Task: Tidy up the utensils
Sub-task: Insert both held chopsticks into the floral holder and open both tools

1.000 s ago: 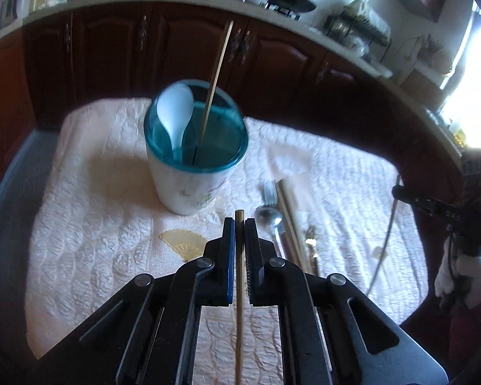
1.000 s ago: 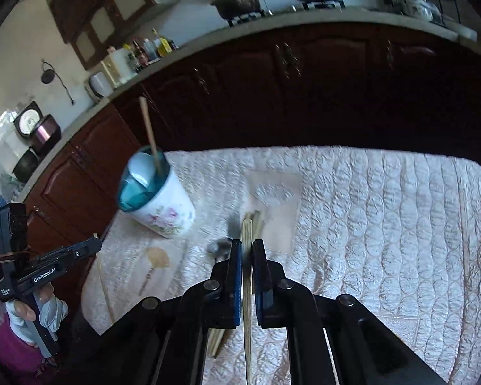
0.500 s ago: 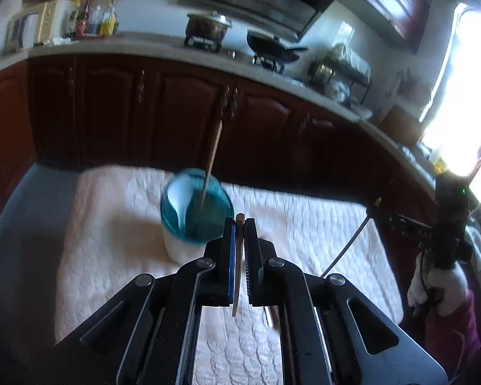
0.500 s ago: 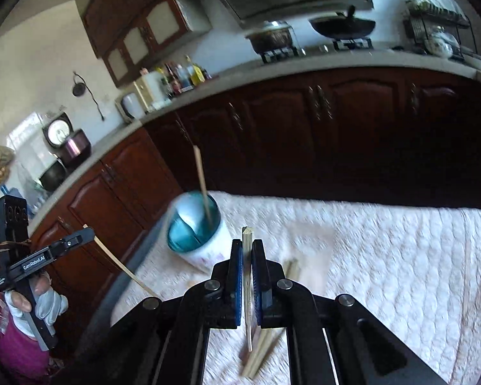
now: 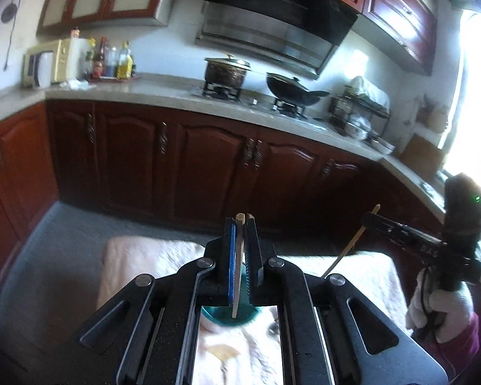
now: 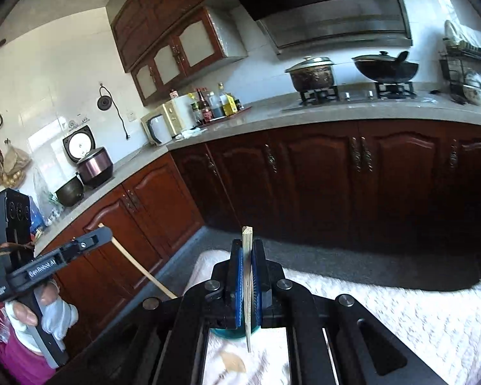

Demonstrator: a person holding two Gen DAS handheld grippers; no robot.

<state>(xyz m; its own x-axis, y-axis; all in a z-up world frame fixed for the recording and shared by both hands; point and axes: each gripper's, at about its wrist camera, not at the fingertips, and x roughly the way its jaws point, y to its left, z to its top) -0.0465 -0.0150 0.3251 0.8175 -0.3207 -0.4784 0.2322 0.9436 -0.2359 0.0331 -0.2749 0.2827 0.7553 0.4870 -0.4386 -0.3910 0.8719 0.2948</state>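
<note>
Left gripper [image 5: 240, 224]: jaws clamped on a chopstick [image 5: 237, 276] standing near upright, lower tip over the teal rim of the utensil cup [image 5: 227, 319]. Right gripper [image 6: 247, 243]: jaws clamped on a second chopstick [image 6: 247, 288], lower tip just above the same cup [image 6: 231, 332]. Cup contents hidden by gripper bodies in both views. The right wrist view alone shows the gloved left hand [image 6: 53, 317] on its handle; the left wrist view alone shows the gloved right hand [image 5: 439, 308]. Quilted cloth [image 6: 400, 314] covers the table beneath.
</note>
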